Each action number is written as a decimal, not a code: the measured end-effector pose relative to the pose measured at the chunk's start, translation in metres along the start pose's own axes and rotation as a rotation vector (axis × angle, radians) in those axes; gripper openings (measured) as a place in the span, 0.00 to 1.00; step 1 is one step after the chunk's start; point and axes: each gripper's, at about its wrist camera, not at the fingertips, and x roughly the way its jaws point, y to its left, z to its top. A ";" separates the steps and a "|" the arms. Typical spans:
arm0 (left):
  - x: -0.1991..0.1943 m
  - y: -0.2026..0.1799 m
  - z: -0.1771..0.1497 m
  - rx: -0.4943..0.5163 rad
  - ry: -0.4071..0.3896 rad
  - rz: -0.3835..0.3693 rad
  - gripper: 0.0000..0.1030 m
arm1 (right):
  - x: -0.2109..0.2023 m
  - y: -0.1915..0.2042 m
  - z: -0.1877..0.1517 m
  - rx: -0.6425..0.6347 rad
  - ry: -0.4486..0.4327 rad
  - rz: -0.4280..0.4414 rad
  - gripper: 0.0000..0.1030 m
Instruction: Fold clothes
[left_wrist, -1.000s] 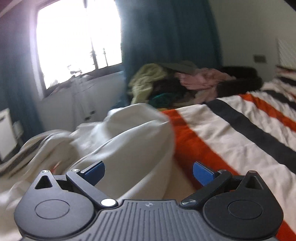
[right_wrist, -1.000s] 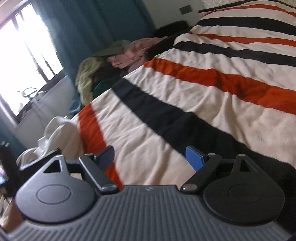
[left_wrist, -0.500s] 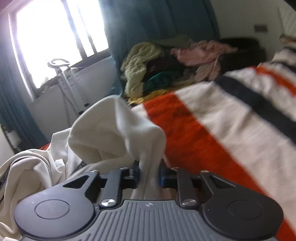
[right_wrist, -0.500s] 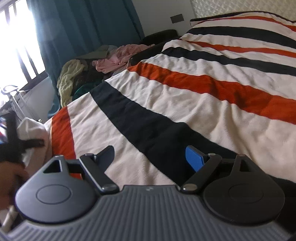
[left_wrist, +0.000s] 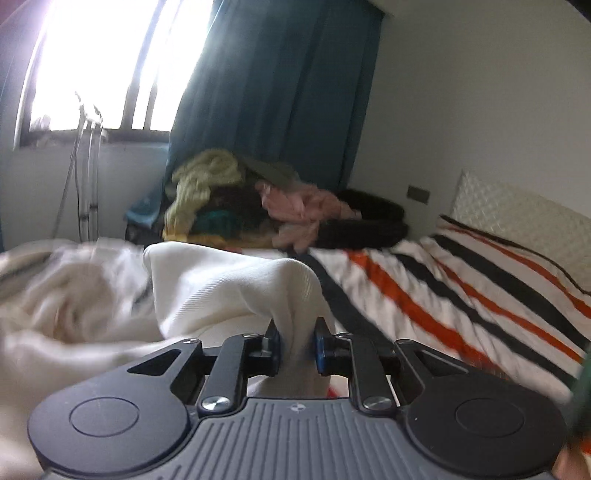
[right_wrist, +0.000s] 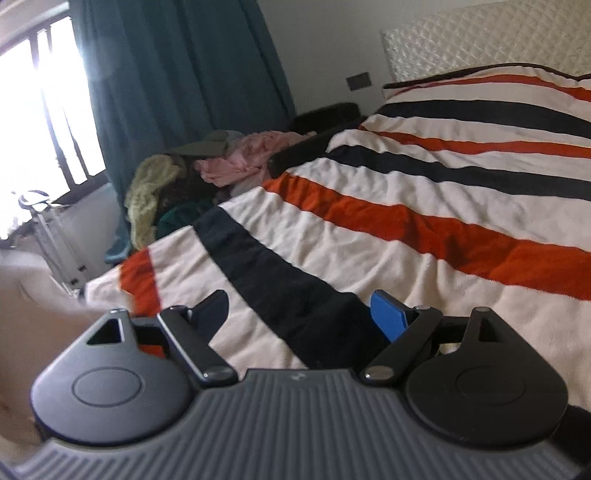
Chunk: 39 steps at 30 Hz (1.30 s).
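In the left wrist view, the left gripper (left_wrist: 297, 345) pinched a bunched fold of the cream garment (left_wrist: 229, 284), which lay heaped at the near edge of the striped blanket (left_wrist: 461, 295). Lifting it clear would probably need a firm pinch and a steady rise. It pointed level across the bed.

In the right wrist view, the right gripper (right_wrist: 303, 314) hovered low over the blanket, jaws wide and empty.

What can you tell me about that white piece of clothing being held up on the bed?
The white garment looks like soft, thick knit cotton, cream-white, with a dark stripe or print partly hidden in its folds. It lies crumpled at the left end of the striped blanket. One bunched fold is pinched between the fingers of the left gripper and pulled into a peak; the rest sags, blurred. The right gripper is open, apart from it.
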 end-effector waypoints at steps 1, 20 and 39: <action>-0.005 0.002 -0.015 -0.019 0.034 0.006 0.19 | -0.003 0.000 0.000 -0.003 0.002 0.017 0.83; -0.105 0.008 -0.076 -0.104 0.055 0.155 0.80 | -0.063 0.040 -0.015 -0.158 0.044 0.350 0.83; -0.105 0.012 -0.070 -0.083 0.062 0.300 1.00 | -0.047 0.051 -0.029 -0.053 0.198 0.521 0.82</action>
